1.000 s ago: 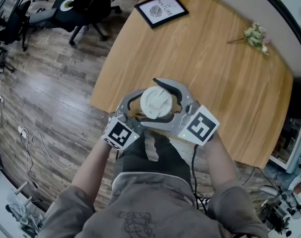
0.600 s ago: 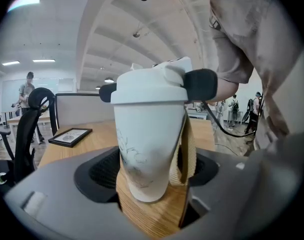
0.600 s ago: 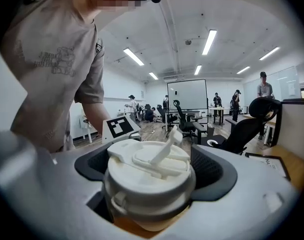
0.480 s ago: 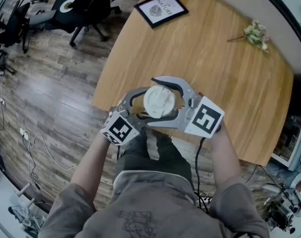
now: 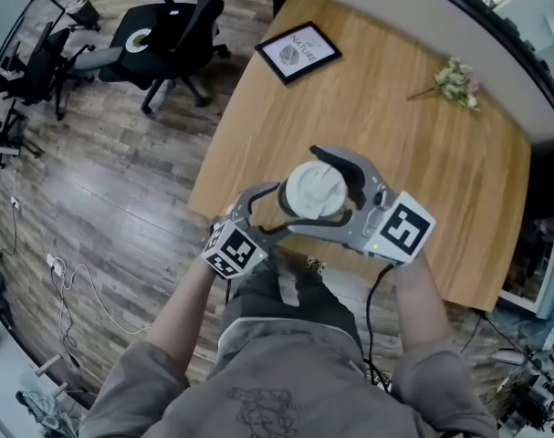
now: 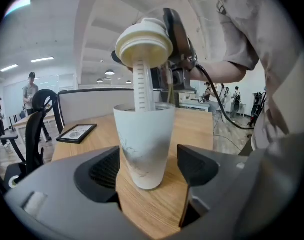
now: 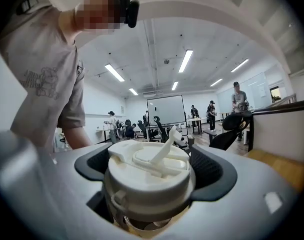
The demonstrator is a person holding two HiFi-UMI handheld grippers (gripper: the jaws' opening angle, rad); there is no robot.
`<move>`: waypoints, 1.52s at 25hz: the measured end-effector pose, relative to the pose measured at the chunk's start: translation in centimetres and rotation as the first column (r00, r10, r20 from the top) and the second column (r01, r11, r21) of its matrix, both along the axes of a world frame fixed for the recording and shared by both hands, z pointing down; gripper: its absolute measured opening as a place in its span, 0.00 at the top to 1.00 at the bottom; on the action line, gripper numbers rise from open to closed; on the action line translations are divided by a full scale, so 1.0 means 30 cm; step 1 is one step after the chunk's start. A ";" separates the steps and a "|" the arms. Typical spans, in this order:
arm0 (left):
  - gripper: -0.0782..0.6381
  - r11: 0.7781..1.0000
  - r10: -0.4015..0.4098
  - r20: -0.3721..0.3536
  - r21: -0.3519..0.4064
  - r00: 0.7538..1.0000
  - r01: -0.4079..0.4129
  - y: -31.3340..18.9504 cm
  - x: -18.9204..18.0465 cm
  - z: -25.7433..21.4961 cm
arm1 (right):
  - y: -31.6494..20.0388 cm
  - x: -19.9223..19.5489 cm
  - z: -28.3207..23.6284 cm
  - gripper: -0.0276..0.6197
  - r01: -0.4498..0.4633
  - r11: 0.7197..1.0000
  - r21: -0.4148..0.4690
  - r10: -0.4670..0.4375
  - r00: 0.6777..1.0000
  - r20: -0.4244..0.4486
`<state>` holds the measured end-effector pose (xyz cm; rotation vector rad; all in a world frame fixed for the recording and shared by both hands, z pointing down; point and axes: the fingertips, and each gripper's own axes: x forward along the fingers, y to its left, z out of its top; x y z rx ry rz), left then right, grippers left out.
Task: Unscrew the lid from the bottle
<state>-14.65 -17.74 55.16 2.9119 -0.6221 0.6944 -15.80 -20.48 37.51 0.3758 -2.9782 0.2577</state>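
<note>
A frosted white bottle (image 6: pixel 143 141) stands upright between my left gripper's (image 6: pixel 147 165) black pads, which close on its lower part over the wooden table (image 6: pixel 196 129). My right gripper (image 7: pixel 153 184) is shut on the cream lid (image 7: pixel 150 159), whose flip spout stands up. Seen from the left gripper view, the lid (image 6: pixel 144 41) hangs clear above the bottle's rim, and its ribbed tube (image 6: pixel 143 86) reaches down into the bottle. In the head view the lid (image 5: pixel 315 188) hides the bottle, with the right gripper (image 5: pixel 326 197) around it and the left gripper (image 5: pixel 275 210) beneath.
Both grippers work near the table's (image 5: pixel 423 181) front edge, above the person's lap. A framed picture (image 5: pixel 297 51) lies at the far left corner and a small bunch of flowers (image 5: pixel 454 82) at the far right. An office chair (image 5: pixel 162 35) and cables (image 5: pixel 67 272) occupy the floor to the left.
Both grippers, with bottle and lid, have drifted rightward and slightly farther over the table. The head view itself has shifted too. The grips look unchanged.
</note>
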 end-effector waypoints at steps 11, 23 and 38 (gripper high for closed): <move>0.55 0.977 -0.189 -0.088 0.082 0.978 0.197 -0.045 -0.149 -0.325 | 0.014 0.073 -0.393 0.21 -0.164 0.969 0.185 0.164 0.986 0.016; 0.65 0.905 -0.274 -0.203 0.277 0.940 0.324 -0.128 -0.186 -0.873 | 0.057 0.244 -0.767 0.21 -0.468 0.822 0.323 0.447 0.883 0.141; 0.88 0.888 -0.217 -0.340 0.320 0.915 0.329 -0.013 -0.102 -1.216 | 0.211 0.485 -0.781 0.21 -0.639 0.683 0.354 0.630 0.760 0.156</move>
